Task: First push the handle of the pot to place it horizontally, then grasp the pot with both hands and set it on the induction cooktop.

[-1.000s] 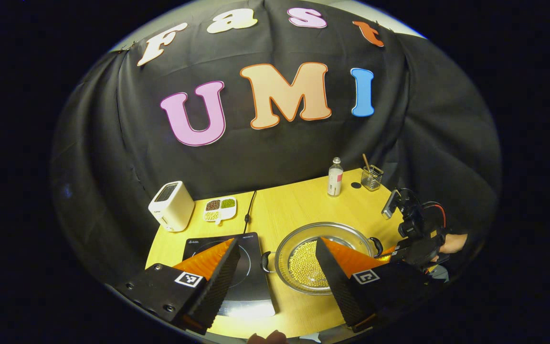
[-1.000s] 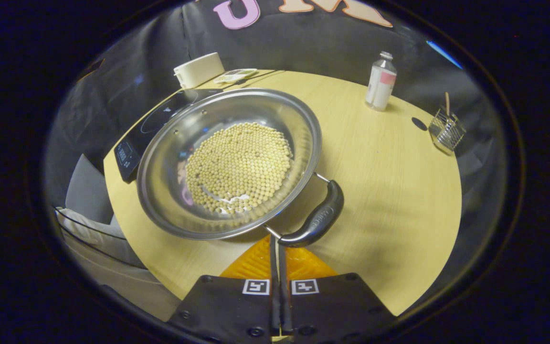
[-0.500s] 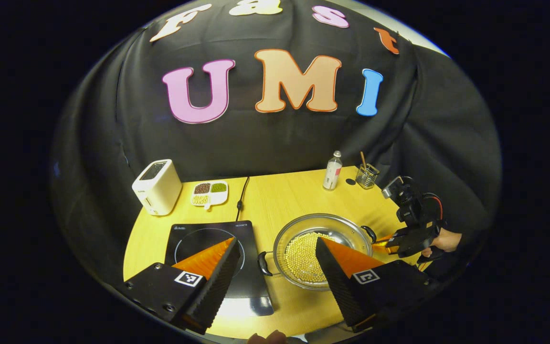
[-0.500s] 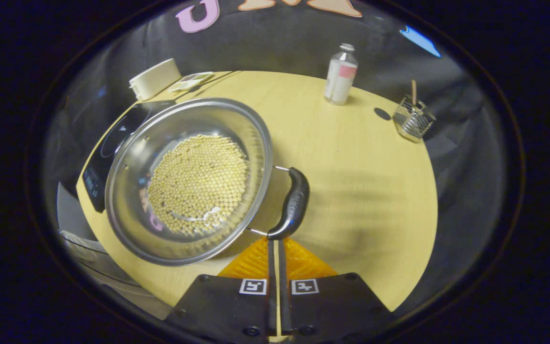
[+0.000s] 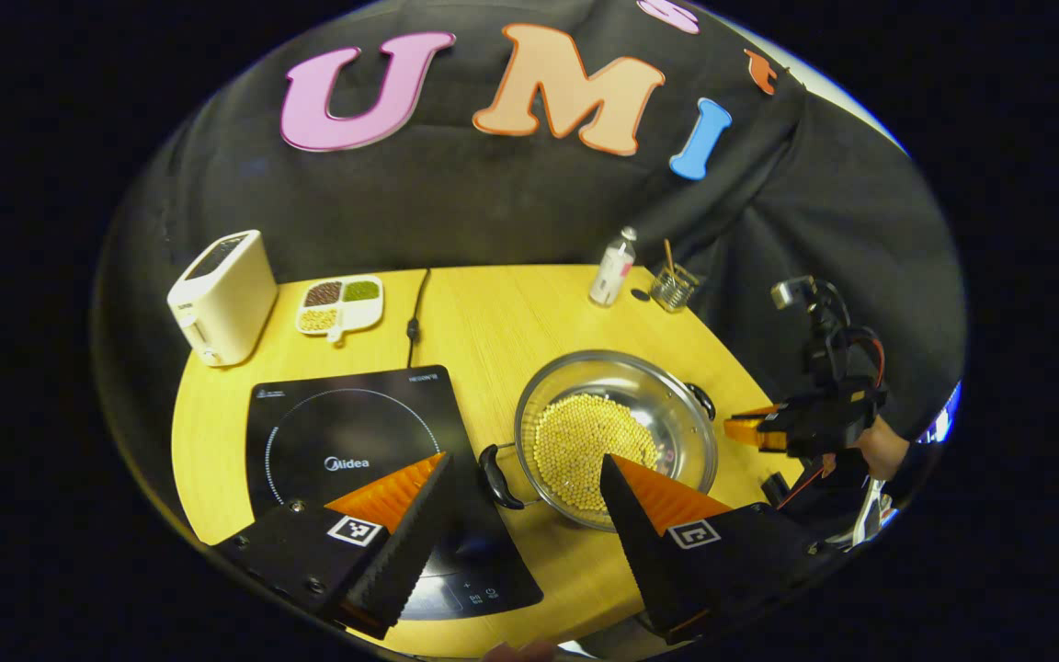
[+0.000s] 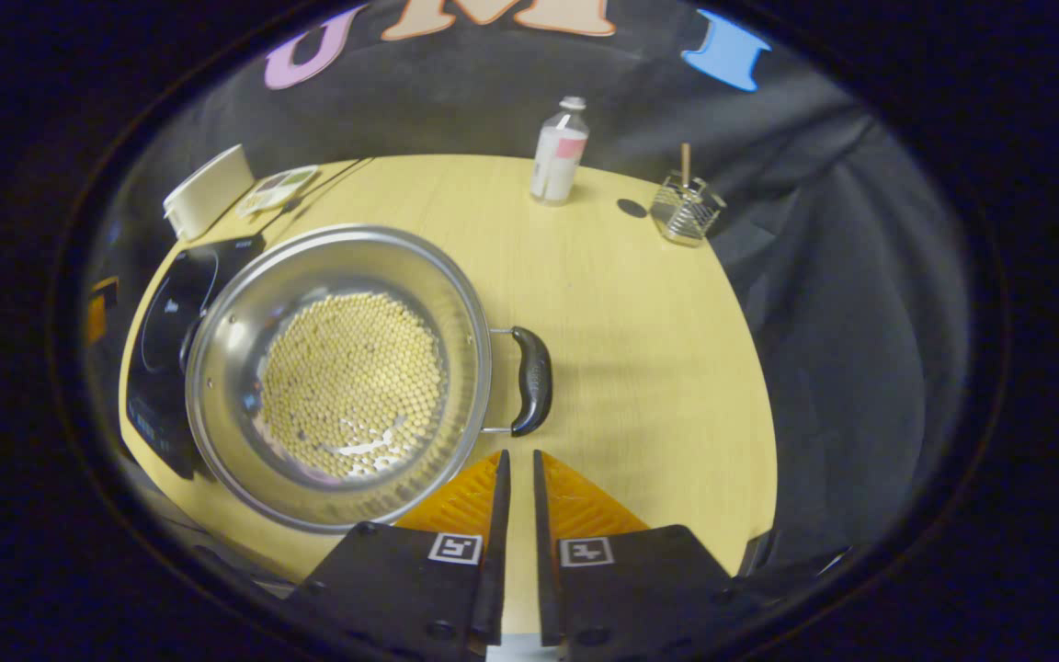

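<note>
The steel pot (image 5: 667, 405) holds yellow beans and stands on the wooden table, right of the black induction cooktop (image 5: 346, 432). Its black handles point left (image 5: 495, 476) and right (image 5: 702, 400). My left gripper (image 5: 525, 460) hovers open above the pot's left handle and the cooktop's edge, with nothing between its fingers. In the right gripper view the pot (image 6: 235, 368) lies left of centre with its near handle (image 6: 532, 382) beside it. My right gripper (image 6: 518, 455) sits just short of that handle, clear of it, fingers shut to a narrow slit. It also appears as the right gripper (image 5: 750, 430) by the pot's right side.
A cream toaster (image 5: 222, 294), a divided dish of beans (image 5: 339, 303) and the cooktop's cable (image 5: 415, 317) are at the back left. A bottle (image 6: 559, 152) and a wire holder (image 6: 686, 207) stand at the back right. A hand (image 5: 879, 450) holds the right gripper.
The pot's near handle swung round as the right gripper pushed it; that gripper has backed off and parted a slit. The left gripper rose and now looks down more steeply.
</note>
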